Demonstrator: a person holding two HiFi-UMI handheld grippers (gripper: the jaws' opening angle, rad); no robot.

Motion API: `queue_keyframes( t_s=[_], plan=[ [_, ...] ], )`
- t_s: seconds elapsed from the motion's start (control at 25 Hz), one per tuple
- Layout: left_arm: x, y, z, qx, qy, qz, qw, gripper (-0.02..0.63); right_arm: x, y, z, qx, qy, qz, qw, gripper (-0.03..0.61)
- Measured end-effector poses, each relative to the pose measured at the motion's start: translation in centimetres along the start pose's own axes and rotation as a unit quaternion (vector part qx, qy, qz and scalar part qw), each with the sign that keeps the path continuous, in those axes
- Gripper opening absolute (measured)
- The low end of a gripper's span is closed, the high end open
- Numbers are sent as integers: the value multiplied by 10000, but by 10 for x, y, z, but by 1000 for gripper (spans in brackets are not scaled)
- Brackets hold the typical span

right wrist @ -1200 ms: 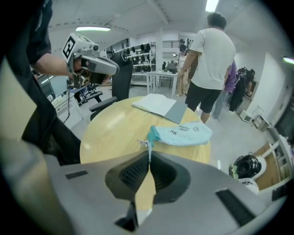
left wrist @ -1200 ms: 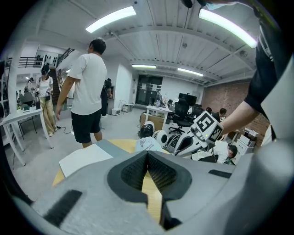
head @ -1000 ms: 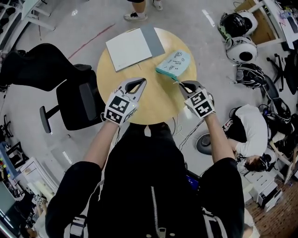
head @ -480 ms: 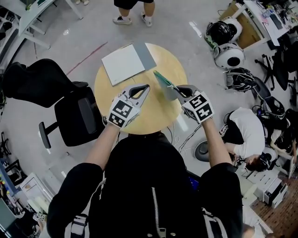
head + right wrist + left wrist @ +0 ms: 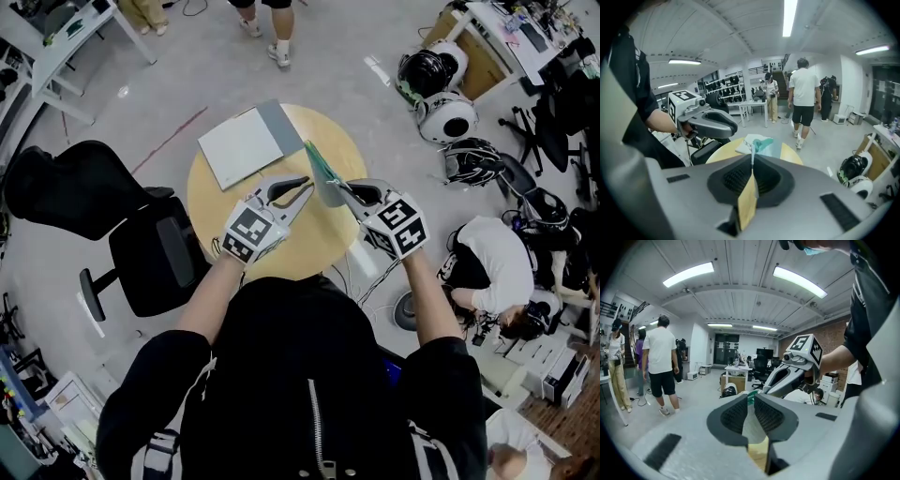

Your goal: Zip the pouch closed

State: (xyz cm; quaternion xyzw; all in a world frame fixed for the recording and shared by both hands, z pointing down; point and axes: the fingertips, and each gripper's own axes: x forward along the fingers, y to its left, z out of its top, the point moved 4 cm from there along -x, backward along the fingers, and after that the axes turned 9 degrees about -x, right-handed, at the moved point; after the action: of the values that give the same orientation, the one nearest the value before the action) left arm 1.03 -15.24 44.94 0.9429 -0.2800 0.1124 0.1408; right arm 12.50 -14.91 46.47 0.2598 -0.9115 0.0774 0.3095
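Head view: pouch (image 5: 322,172) is up off the worktop (image 5: 300,246), just right of the grey board (image 5: 246,145), seen edge-on. Its long axis runs from the board's near right corner toward the person. Right claw (image 5: 343,190) is at its near end. Left claw (image 5: 306,190) comes in from the board side, tips right at the pouch and closer to the board than the right one.

Left gripper view: left claw (image 5: 751,397) has a narrow gap, pads not together. Teal edge of the pouch (image 5: 750,396) sits at the tips, pale face seems to run down between the pads. Can't tell if it's pinched yet.

Right gripper view: right claw (image 5: 753,158) is closed on the thin zipper pull (image 5: 752,151). Pouch (image 5: 762,142) hangs just past the tips, over the board (image 5: 741,148).

Judgement: zip travel goes along the long axis, so the left claw needs a firm hold on the pouch end before the right pulls.
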Motion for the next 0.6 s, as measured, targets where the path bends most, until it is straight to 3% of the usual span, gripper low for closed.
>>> queue_keyframes(
  t_s=[0.12, 0.6],
  plan=[
    [7, -9, 3, 69, 35, -249, 9997, 74, -3, 3, 7, 12, -87, 1, 10000, 14],
    [20, -28, 3, 136, 12, -718, 9973, 60, -8, 22, 14, -28, -154, 93, 9998, 14]
  ],
)
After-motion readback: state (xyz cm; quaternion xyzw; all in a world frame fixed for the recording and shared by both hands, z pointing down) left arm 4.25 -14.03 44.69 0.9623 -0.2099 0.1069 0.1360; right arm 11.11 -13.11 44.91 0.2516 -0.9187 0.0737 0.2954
